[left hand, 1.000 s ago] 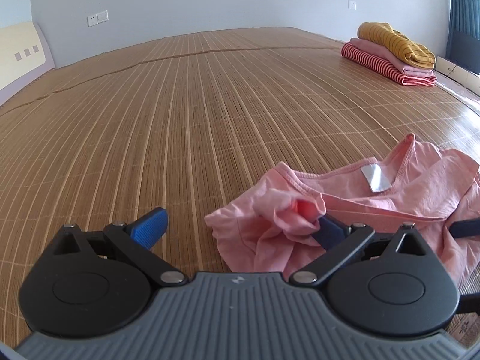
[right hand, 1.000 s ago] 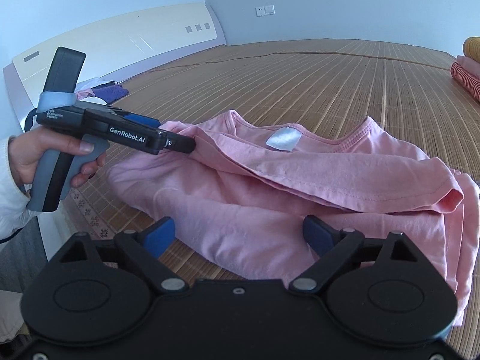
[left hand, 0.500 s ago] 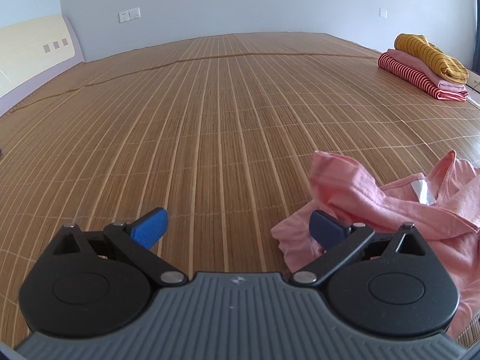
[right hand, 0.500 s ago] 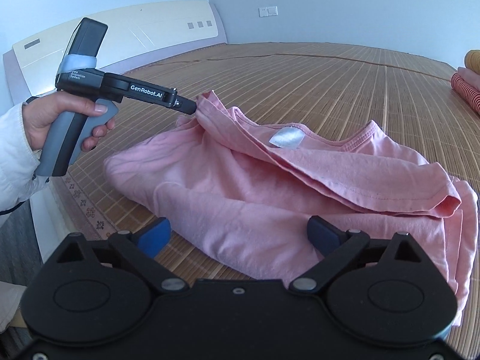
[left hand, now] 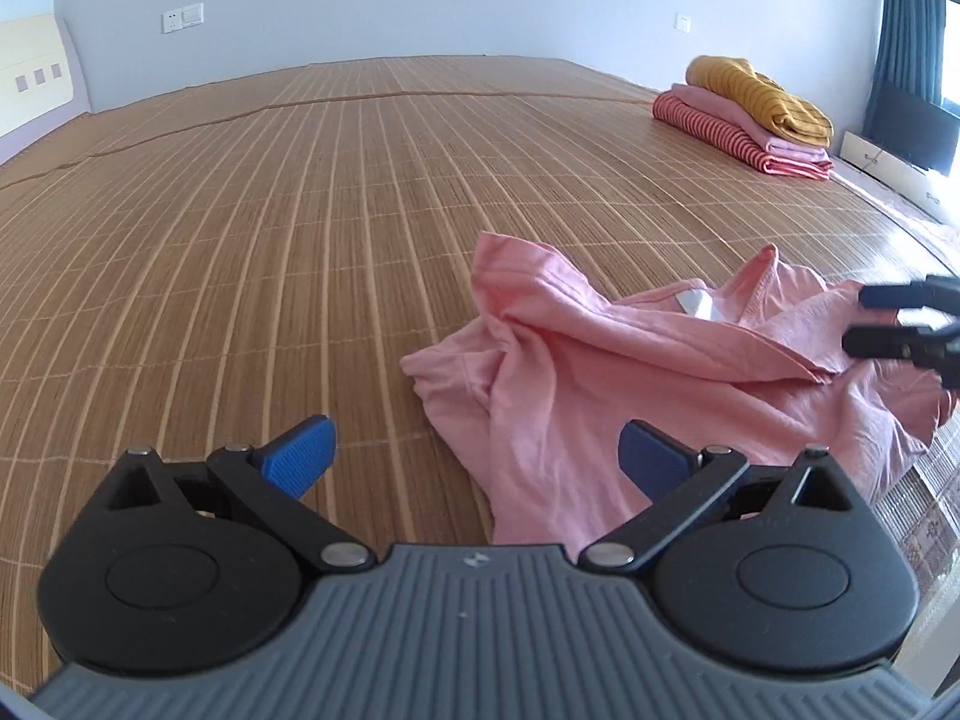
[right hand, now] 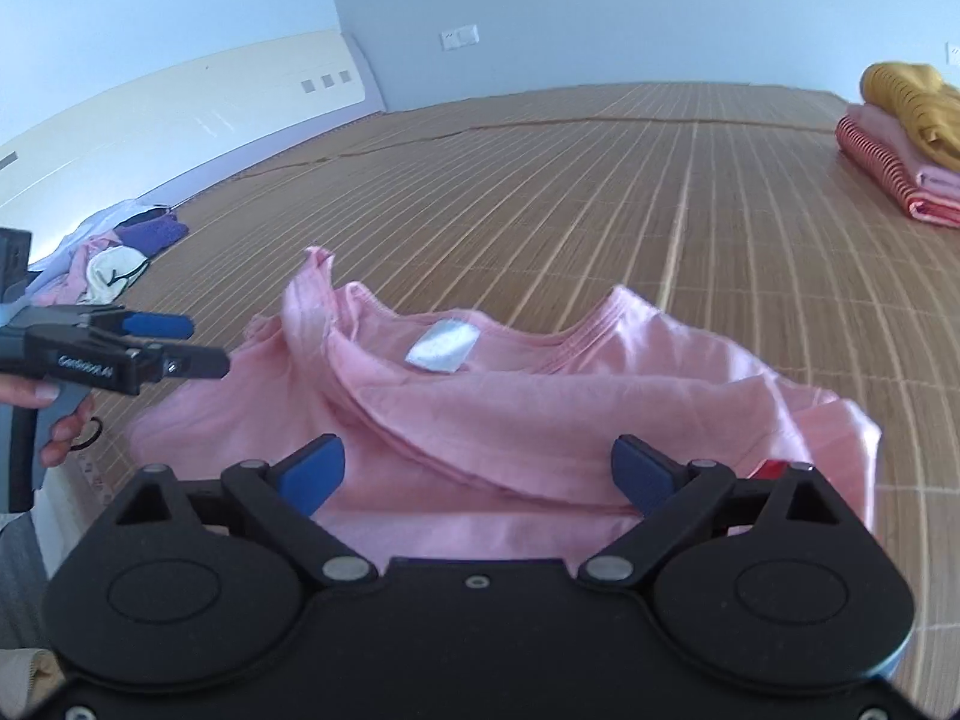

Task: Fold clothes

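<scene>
Both tools gape empty: left tool held level, right tool beside it.

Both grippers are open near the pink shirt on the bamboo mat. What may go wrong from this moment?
1. The crumpled pink cotton T-shirt lies in overlapping layers, so the right gripper might pinch several at once and fold it unevenly.
2. The left gripper hovers open beside a bunched sleeve; grabbing there may drag the shirt across the woven bamboo mat instead of flattening it.
</scene>
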A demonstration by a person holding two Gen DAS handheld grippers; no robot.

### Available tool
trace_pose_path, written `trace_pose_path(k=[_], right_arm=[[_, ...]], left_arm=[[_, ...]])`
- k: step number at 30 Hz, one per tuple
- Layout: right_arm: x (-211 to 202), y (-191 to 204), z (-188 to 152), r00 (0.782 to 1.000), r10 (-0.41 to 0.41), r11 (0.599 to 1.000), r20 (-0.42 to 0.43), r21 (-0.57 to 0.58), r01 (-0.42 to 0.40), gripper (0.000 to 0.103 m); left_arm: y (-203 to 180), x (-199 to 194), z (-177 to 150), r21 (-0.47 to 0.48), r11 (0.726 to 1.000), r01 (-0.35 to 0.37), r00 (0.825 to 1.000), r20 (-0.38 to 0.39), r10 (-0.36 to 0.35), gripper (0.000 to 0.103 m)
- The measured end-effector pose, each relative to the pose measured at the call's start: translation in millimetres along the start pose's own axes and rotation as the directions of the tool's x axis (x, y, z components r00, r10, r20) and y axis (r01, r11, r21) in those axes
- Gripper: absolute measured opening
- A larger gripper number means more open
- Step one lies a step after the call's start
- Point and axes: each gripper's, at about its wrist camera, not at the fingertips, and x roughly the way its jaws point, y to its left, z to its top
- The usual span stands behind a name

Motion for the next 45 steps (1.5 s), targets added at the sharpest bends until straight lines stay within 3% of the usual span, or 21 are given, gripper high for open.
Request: trace_pose_path(k=[2, 7, 10, 13, 18, 22, 25, 29, 31, 34, 36, 37, 40, 45], right_arm=[[-10, -7, 5, 0.99, -0.131, 0.991, 0.054, -0.019, 0.132, 0.096], [-50, -19, -4, 0.983, -0.174, 0.984, 0.056, -0.039, 0.176, 0.096], [-58, -23, -18, 0.995, -0.102, 0.994, -0.016, -0.044, 0.101, 0.095], [-49, -31, -22, 1.0, 0.006, 0.999, -0.026, 0.039, -0.005, 0.095], [-17, -38, -8, 0.998, 0.051, 0.997, -0.035, 0.063, -0.048, 0.095], [1, -59, 11, 0.995, 0.074, 0.981, 0.063, 0.176, -0.084, 0.095], [3, -84, 22, 0.992, -0.044, 0.968, 0.119, 0.252, 0.013, 0.095], [-15, -97, 16, 0.978, -0.172, 0.962, 0.117, 0.234, 0.141, 0.095], [-32, -99, 6, 0.985, -0.15, 0.964, 0.091, 0.235, 0.125, 0.095], [-60, -80, -17, 0.998, -0.008, 0.987, 0.069, 0.162, -0.004, 0.093], [-67, -64, -27, 0.998, 0.054, 0.989, 0.037, 0.137, -0.059, 0.085], [-70, -57, -32, 0.997, 0.076, 0.988, 0.021, 0.133, -0.078, 0.076], [-63, -51, -40, 0.999, 0.045, 0.987, -0.01, 0.155, -0.043, 0.063], [-53, -59, -37, 0.999, 0.03, 0.975, 0.014, 0.221, -0.032, 0.063]], left_arm=[[-8, 1, -5, 0.032, 0.999, -0.019, 1.0, -0.007, 0.02, 0.103], [-14, 4, -10, 0.059, 0.998, -0.032, 0.999, -0.015, 0.033, 0.103], [-17, 7, -11, 0.06, 0.998, -0.033, 0.999, -0.022, 0.035, 0.103], [-19, 10, -12, 0.061, 0.998, -0.034, 0.999, -0.028, 0.036, 0.103], [-22, 15, -14, 0.062, 0.997, -0.036, 0.999, -0.039, 0.038, 0.103], [-21, 15, -15, 0.054, 0.998, -0.036, 0.998, -0.04, 0.039, 0.103], [-20, 15, -16, 0.048, 0.998, -0.037, 0.998, -0.041, 0.039, 0.103], [-11, 9, -19, 0.039, 0.998, -0.049, 0.998, -0.044, 0.051, 0.103], [-8, 5, -20, 0.026, 0.999, -0.043, 0.998, -0.04, 0.044, 0.103], [-3, -3, -21, 0.0, 1.0, -0.015, 1.0, -0.027, 0.015, 0.103], [1, -8, -21, -0.017, 1.0, 0.004, 1.0, -0.019, -0.004, 0.103], [3, -10, -21, -0.025, 1.0, 0.013, 1.0, -0.014, -0.013, 0.103], [8, -18, -21, -0.05, 0.998, 0.042, 0.999, 0.0, -0.042, 0.103], [16, -30, -22, -0.092, 0.992, 0.09, 0.996, 0.026, -0.088, 0.103]])
